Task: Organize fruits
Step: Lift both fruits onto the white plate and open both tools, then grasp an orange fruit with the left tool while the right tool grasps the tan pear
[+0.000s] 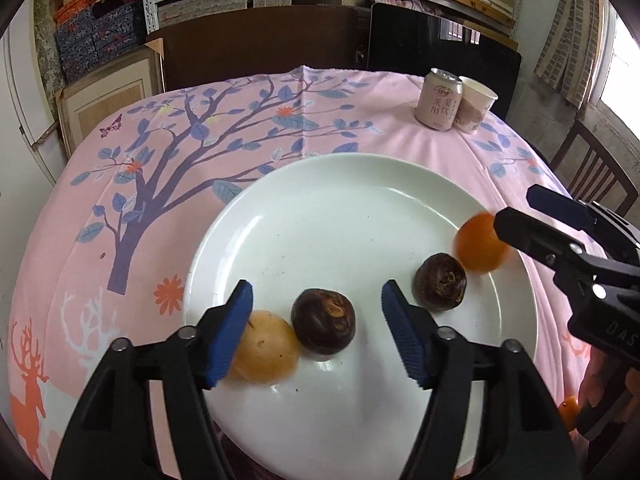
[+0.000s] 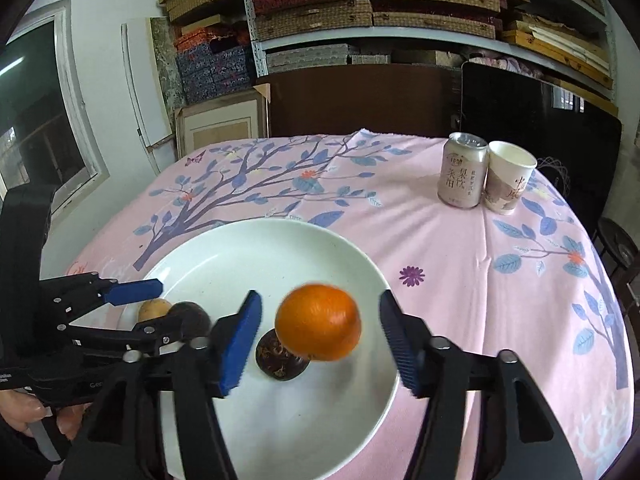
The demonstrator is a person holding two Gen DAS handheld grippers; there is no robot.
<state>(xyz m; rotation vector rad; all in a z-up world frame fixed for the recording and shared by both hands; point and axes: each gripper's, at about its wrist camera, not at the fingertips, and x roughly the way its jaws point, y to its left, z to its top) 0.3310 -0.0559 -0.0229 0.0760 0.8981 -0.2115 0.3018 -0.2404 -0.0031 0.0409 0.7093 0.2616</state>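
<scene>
- Left gripper (image 1: 318, 322): jaws wide, nothing gripped, over white plate (image 1: 320, 208).
- Right gripper (image 2: 320, 334): jaws apart; blurred orange (image 2: 318, 322) between them, untouched, above plate.

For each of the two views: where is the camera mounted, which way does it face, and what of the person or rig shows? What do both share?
Left wrist: sits on the left gripper, looking down at the round white plate; its open blue-padded jaws frame a yellow fruit and a dark brown fruit; right gripper enters at right.
Right wrist: sits on the right gripper, open around a blurred orange; left gripper and a hand show at left.
Shared: plate, fruits, pink drink can, paper cup.
</scene>
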